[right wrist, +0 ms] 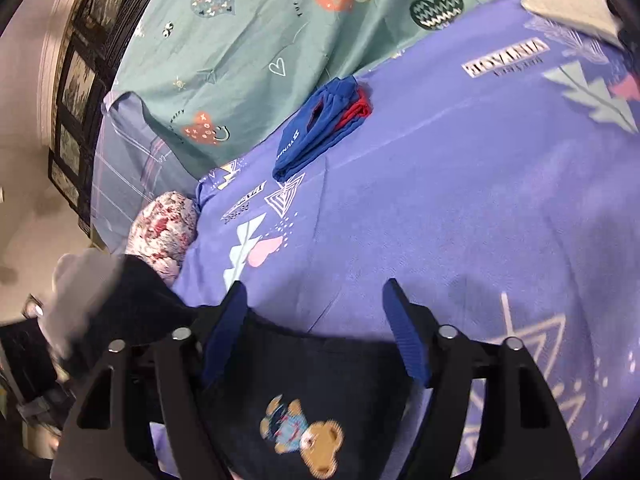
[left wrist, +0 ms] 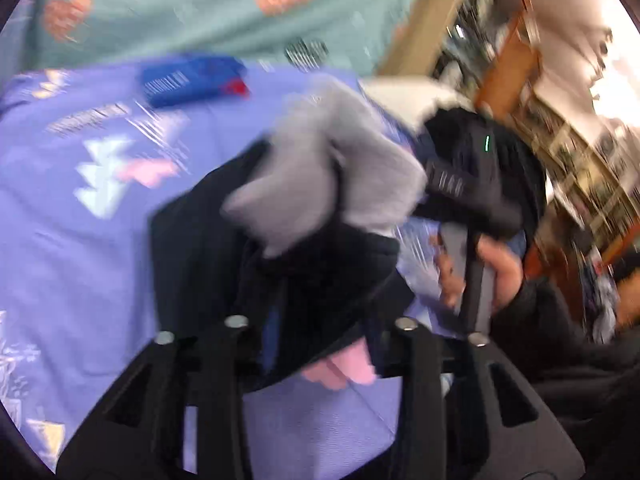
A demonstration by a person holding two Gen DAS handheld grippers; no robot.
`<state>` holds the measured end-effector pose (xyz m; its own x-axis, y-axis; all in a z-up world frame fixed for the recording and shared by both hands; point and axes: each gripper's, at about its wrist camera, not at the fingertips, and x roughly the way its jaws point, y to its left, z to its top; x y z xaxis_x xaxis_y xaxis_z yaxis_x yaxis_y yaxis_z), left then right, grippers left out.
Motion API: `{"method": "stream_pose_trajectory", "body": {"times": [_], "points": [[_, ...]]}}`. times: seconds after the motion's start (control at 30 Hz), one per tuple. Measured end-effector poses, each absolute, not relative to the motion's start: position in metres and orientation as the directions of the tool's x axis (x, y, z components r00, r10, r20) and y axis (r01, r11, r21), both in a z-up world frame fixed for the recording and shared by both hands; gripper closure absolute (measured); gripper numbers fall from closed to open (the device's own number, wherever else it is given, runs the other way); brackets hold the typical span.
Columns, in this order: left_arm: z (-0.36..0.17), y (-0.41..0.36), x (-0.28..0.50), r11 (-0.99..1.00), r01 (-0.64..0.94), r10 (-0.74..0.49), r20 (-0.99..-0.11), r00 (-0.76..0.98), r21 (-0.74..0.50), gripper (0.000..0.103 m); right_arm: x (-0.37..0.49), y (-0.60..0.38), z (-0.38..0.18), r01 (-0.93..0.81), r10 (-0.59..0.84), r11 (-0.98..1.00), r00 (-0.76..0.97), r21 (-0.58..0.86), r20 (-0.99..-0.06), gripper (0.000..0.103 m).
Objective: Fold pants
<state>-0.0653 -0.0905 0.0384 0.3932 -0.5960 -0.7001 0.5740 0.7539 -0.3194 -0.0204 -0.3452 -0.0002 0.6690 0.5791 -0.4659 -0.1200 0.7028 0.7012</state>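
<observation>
Pants point(left wrist: 304, 264) bunched in left gripper point(left wrist: 320, 344), right gripper point(right wrist: 316, 328) fingers spread.

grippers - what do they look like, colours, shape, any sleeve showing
Both grippers are matte black plastic with two angled linkage arms per side, triangular cut-outs and silver pivot bolts. The right gripper has ribbed blue pads lining its jaws. The left gripper has its pads buried in dark cloth. In the left wrist view the right hand, bare-skinned with a dark sleeve, grips a grey handle.
</observation>
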Motion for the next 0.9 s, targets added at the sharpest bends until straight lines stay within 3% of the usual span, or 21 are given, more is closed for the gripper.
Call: {"method": "stream_pose_trajectory", "body": {"times": [0.03,0.13,0.2,0.23,0.47,0.63,0.67,0.7,0.73,0.77,0.9], "points": [[0.025,-0.098,-0.058,0.737,0.577,-0.604,-0.726,0.329,-0.352,0.04,-0.025,-0.347,-0.002,-0.113,0.589,0.694,0.656,0.711,-0.472,0.014],[0.003,-0.091,-0.045,0.667,0.534,-0.696,-0.69,0.199,-0.52,0.036,-0.04,-0.347,-0.009,-0.105,0.671,0.641,0.558,0.76,-0.488,0.013],[0.013,-0.078,-0.048,0.625,0.539,-0.746,-0.637,0.196,-0.565,0.009,-0.051,-0.343,-0.011,-0.105,0.708,0.623,0.497,0.775,-0.502,0.013],[0.019,-0.071,-0.051,0.613,0.541,-0.762,-0.612,0.212,-0.576,0.004,-0.057,-0.338,-0.01,-0.105,0.708,0.64,0.466,0.761,-0.531,0.013],[0.008,-0.022,-0.05,0.645,0.455,-0.758,-0.591,0.278,-0.614,0.002,-0.074,-0.31,-0.002,-0.129,0.712,0.683,0.336,0.719,-0.616,0.013],[-0.014,-0.025,-0.043,0.648,0.431,-0.753,-0.614,0.237,-0.628,0.002,-0.059,-0.287,-0.013,-0.142,0.749,0.653,0.259,0.744,-0.609,0.013],[-0.015,-0.024,-0.044,0.65,0.435,-0.751,-0.616,0.238,-0.623,0.002,-0.057,-0.28,-0.014,-0.169,0.741,0.666,0.255,0.726,-0.621,0.02],[-0.015,-0.024,-0.044,0.651,0.441,-0.749,-0.619,0.237,-0.618,0.002,-0.056,-0.276,-0.013,-0.199,0.749,0.659,0.257,0.725,-0.611,0.034],[-0.015,-0.024,-0.044,0.652,0.441,-0.747,-0.621,0.237,-0.617,0.002,-0.053,-0.274,-0.014,-0.217,0.762,0.645,0.252,0.732,-0.597,0.067],[-0.016,-0.024,-0.044,0.65,0.442,-0.749,-0.62,0.235,-0.618,0.002,-0.05,-0.276,-0.012,-0.217,0.774,0.63,0.255,0.746,-0.579,0.077],[-0.006,-0.032,-0.048,0.625,0.479,-0.767,-0.6,0.229,-0.616,0.002,-0.059,-0.283,0.035,-0.315,0.764,0.638,0.366,0.702,-0.531,0.084]]}}
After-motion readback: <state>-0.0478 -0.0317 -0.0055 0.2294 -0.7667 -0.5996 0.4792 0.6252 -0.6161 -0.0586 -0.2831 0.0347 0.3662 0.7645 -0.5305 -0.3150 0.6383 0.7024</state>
